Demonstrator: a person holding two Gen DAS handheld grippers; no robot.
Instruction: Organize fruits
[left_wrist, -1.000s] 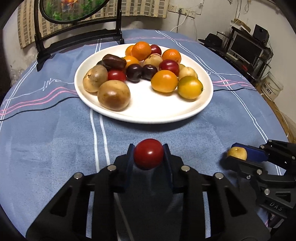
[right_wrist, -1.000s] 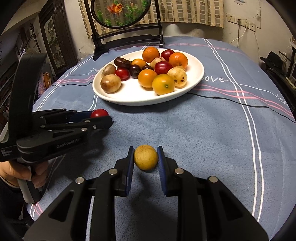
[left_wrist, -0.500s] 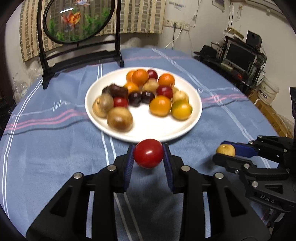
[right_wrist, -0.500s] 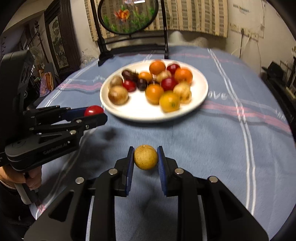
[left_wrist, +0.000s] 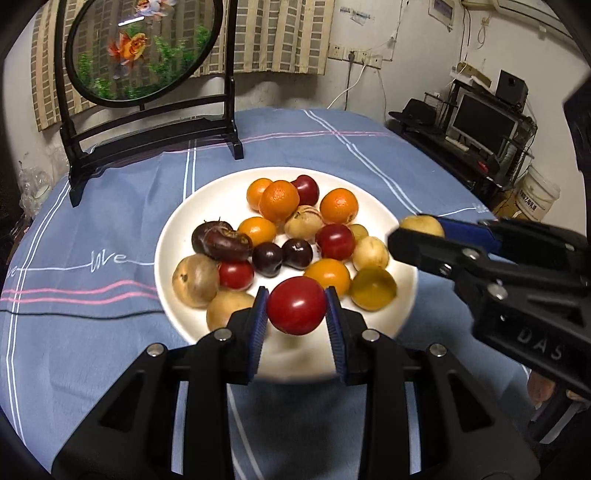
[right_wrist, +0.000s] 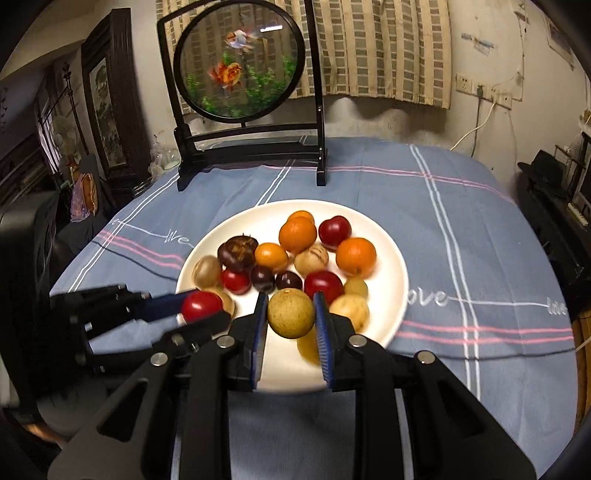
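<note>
On the left, the left gripper (left_wrist: 296, 309) was clamped tight on a red fruit (left_wrist: 296, 305), both blue pads pressed flat against its sides, and it hung over the near rim of the white plate (left_wrist: 173, 236). Straight ahead of it and lower down sat the pile: a brownish fruit (left_wrist: 195, 275) on the left edge, a small red one (left_wrist: 235, 274) beside it, two dark plums (left_wrist: 281, 254) in the middle, oranges at the back. The bare white patch lay directly beneath and just in front of that red fruit, so my read was a short drop forward, nothing sideways.

Over to the right, the right gripper (right_wrist: 291, 313) was closed just as firmly on a yellow-brown fruit (right_wrist: 291, 313), also above the plate's near edge, on its right half. From that wrist view the left gripper's fruit showed close by on the left, the two tools nearly shoulder to shoulder. Each gripper looked about equally near the plate. The round fruits had no long axis to worry about. The risk I'd flag: the two crowding one landing spot, or a released fruit rolling off that shallow rim onto the blue tablecloth (right_wrist: 461, 236).
</note>
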